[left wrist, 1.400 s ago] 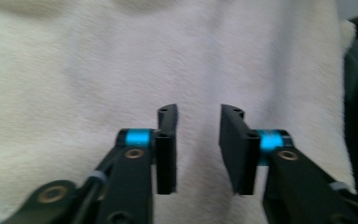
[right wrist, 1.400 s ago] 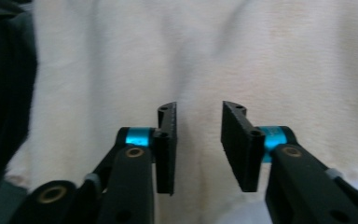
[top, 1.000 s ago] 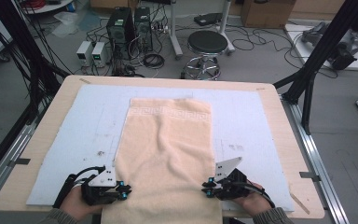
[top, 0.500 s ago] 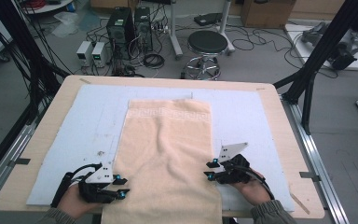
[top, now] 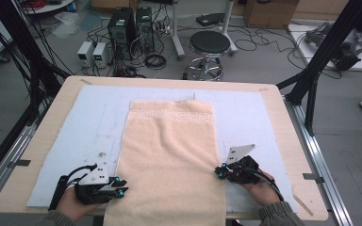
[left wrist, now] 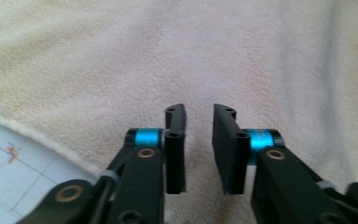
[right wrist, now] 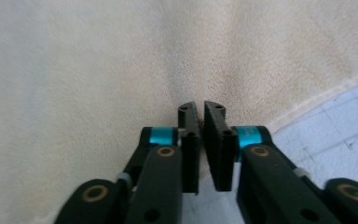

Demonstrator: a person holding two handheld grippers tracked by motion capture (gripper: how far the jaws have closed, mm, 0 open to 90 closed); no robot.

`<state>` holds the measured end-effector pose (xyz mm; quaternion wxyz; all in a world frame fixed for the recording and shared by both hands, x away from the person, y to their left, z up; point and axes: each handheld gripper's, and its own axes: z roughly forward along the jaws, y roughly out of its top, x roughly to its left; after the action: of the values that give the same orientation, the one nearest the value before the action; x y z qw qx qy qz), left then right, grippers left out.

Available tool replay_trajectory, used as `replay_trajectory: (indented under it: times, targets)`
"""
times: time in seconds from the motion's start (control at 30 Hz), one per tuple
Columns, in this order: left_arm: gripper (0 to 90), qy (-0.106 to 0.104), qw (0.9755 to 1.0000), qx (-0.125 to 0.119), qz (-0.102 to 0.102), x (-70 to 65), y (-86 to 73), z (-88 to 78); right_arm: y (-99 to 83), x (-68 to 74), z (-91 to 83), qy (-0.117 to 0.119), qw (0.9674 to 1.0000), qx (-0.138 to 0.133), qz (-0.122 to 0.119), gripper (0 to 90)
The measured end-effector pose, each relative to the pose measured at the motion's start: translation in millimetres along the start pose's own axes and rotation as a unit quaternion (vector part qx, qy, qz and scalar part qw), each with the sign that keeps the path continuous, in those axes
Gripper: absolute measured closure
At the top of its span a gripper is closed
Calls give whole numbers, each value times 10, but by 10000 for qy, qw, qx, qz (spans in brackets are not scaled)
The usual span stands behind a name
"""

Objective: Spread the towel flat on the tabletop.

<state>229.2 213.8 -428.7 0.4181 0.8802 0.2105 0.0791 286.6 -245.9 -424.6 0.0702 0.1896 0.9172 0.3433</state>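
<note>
Pinching towel point(top: 169, 150) edge with just-closed right fingers point(right wrist: 189, 154); left fingers point(left wrist: 175, 149) narrow, just closing, gripping nothing yet; probably ready to lift for folding.

Towel point(top: 169, 160): peach terry, laid flat lengthwise on mat centre, key-pattern band across far end, near end draped over table edge. Slight wrinkles seen mid-cloth; long edges run approx. straight, hem visible along them.

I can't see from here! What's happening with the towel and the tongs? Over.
Left tongs open over the towel's left edge. Right tongs nearly shut on its right edge, closing. Towel flat on the white mat. Nothing in the way.
</note>
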Motion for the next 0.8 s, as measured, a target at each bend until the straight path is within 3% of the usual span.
replay_trajectory:
  times: [0.07,0.13,0.17,0.23,0.33,0.43,0.67,0.73,0.8]
  targets:
    - [633,43,10000,26,-61,29,-2,19,4,45,-64,189,9994,-294,-57,729]
    - [624,3,9999,137,3,49,-15,46,16,133,-107,468,9975,-489,-186,692]
    - [628,-3,9997,225,34,51,-31,72,21,183,-106,501,9973,-463,-269,679]
    - [671,29,9998,172,94,38,-60,81,16,244,-58,580,9970,-316,-412,665]
    - [786,-23,9998,184,88,43,-71,61,-26,265,63,670,9972,-30,-344,655]
    - [835,9,9998,194,82,16,-86,40,-42,280,78,676,9973,-73,-289,676]
    - [828,-43,9998,201,7,-27,-128,-29,-26,387,56,883,9953,-47,-405,684]
    - [773,-48,9999,138,-35,-24,-120,-42,-3,401,32,875,9951,-196,-416,674]
    - [727,-5,9999,155,-45,-23,-111,-30,15,398,54,858,9951,-175,-450,666]
